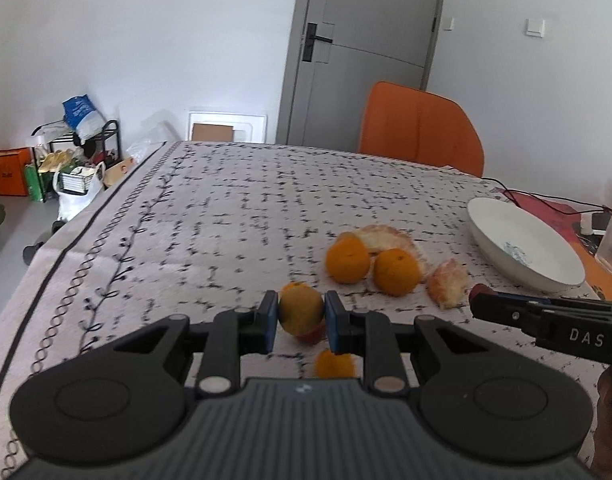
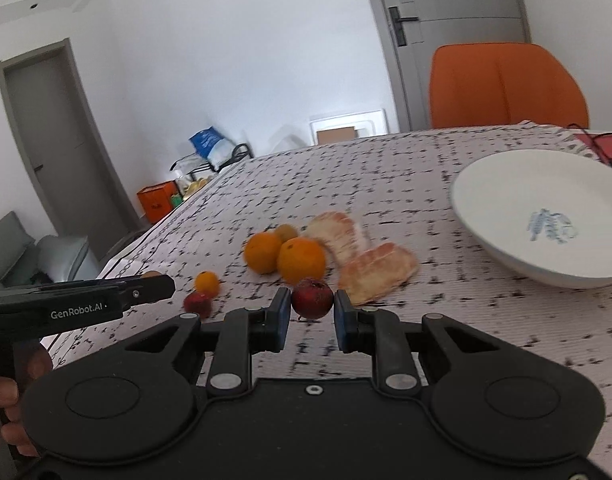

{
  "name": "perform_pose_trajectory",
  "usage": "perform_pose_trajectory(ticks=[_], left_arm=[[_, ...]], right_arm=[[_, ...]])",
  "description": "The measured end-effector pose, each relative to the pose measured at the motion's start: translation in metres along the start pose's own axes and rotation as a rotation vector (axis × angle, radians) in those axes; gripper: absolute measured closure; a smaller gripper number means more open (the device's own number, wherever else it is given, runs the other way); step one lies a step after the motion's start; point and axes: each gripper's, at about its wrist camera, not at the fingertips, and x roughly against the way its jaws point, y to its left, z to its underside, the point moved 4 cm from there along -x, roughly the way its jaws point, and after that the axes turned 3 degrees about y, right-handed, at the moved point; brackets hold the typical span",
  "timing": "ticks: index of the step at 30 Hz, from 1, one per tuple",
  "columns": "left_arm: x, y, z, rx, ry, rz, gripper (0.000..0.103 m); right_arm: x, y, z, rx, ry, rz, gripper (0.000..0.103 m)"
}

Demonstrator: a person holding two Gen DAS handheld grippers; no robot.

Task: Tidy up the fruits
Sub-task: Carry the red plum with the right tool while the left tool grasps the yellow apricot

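The left tongs [image 1: 300, 320] squeeze a yellow-orange fruit [image 1: 300, 309] between both blue pads, held up off the tablecloth [image 1: 209, 220]. The right tongs [image 2: 309, 320] hold a dark red fruit [image 2: 312, 298]; the left pad touches it, and I cannot tell if the right pad does. In the right tongs' view, two oranges [image 2: 283, 258] and peeled fruit pieces [image 2: 376, 266] lie at twelve o'clock from the red fruit, the white bowl [image 2: 506, 200] sits at two o'clock, and a tiny orange [image 2: 207, 283] and another red fruit [image 2: 197, 303] rest at nine o'clock.
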Motion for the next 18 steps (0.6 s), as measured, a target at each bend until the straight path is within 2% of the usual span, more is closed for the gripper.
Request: perform_pose_trajectory(ticks=[18], left_arm=[[-0.023, -0.061, -0.012, -0.071, 0.005, 0.047, 0.08]], right_arm=[[0.03, -0.058, -0.003, -0.057, -0.071, 0.071, 0.082]])
